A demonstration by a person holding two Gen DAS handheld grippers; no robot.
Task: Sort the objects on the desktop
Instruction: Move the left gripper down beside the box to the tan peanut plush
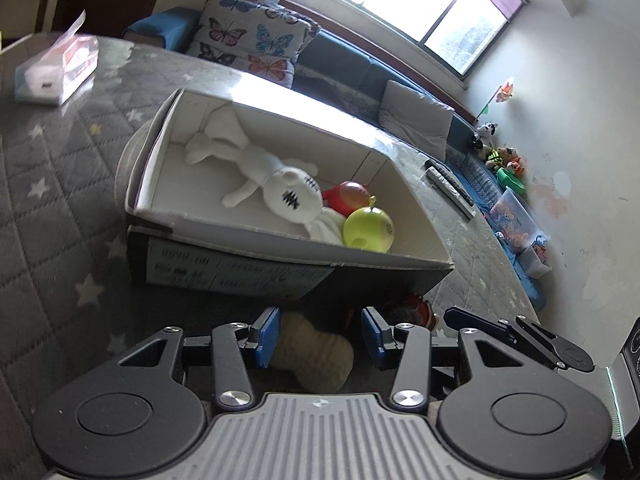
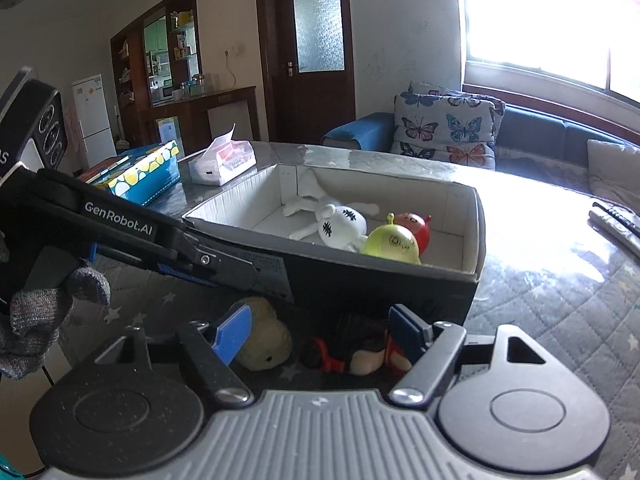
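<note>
An open cardboard box (image 1: pixel 408 258) (image 2: pixel 472 236) on the table holds a white plush rabbit (image 1: pixel 260 168) (image 2: pixel 340 224), a red toy (image 1: pixel 348 196) (image 2: pixel 416 222) and a yellow-green ball toy (image 1: pixel 368 228) (image 2: pixel 392 244). In front of the box lie a beige plush (image 1: pixel 316 356) (image 2: pixel 268 340) and a doll in red and black (image 2: pixel 356 352) (image 1: pixel 412 308). My left gripper (image 1: pixel 320 340) is open, its jaws on either side of the beige plush. My right gripper (image 2: pixel 320 332) is open over the doll.
A tissue pack (image 1: pixel 56 68) (image 2: pixel 224 162) and a blue-and-yellow box (image 2: pixel 140 176) sit at the table's far side. Remote controls (image 1: pixel 450 186) (image 2: pixel 616 220) lie near the sofa-side edge. A sofa with a butterfly cushion (image 2: pixel 444 128) stands behind the table.
</note>
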